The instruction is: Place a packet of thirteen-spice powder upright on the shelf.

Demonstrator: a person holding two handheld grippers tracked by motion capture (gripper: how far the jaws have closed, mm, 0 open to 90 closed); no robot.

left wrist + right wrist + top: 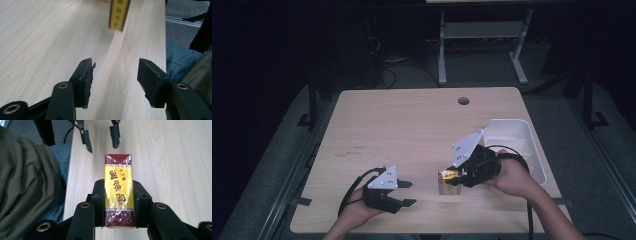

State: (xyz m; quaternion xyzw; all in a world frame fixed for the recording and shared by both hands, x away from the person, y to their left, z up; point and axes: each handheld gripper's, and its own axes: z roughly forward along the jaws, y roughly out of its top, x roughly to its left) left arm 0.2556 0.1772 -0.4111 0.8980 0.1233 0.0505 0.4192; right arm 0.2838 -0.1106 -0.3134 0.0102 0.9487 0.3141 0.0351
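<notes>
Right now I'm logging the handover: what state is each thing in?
Box: wrapped, clamped in the right gripper, off the table.
Left gripper: open, nothing between its jaws.
Bin: upright at the table's right edge; contents unclear.

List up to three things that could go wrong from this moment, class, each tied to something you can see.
1. The right gripper clamps the wrapped yellow-and-maroon box by its narrow sides; the glossy film might let it slip.
2. The white bin sits close behind that hand, so a swing could knock it.
3. The left gripper is open and empty, so it cannot catch a drop.
</notes>
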